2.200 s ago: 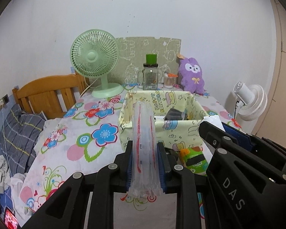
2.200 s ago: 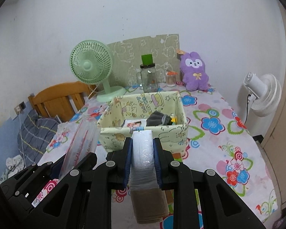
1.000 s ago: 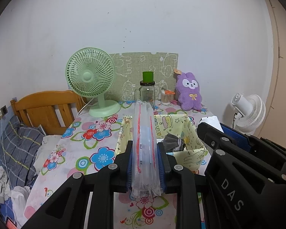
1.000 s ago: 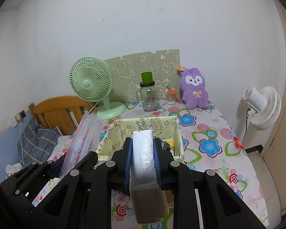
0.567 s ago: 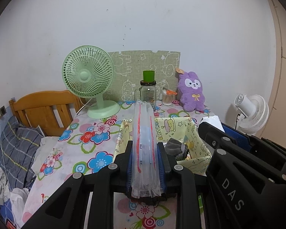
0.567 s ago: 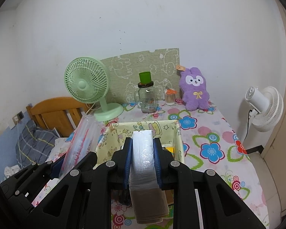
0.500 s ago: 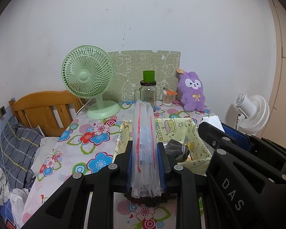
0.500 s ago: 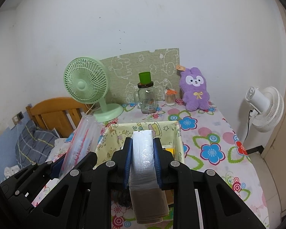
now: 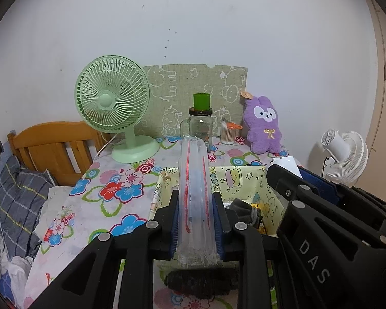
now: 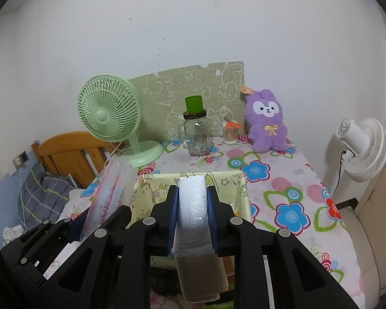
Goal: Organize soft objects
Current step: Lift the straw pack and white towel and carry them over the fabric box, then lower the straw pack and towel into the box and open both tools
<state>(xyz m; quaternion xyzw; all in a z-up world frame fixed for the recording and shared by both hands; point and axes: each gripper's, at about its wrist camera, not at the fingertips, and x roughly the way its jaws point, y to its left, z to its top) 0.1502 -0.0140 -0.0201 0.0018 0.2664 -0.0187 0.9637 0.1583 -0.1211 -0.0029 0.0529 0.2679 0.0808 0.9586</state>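
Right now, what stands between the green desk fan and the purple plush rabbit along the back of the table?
In the right wrist view, a glass jar topped with a green cup, then a small cotton swab holder beside the purple plush rabbit; green desk fan stands left.

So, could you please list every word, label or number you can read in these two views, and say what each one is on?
"DAS": white letters on the black body of the right gripper, seen from the left wrist view.
Glass jar: printed label, too small to read.
Yellow fabric box: cartoon lettering, too distorted to read.
Dark packet at the bottom edge of the right wrist view: print cut off, unreadable.
Nothing else legible.
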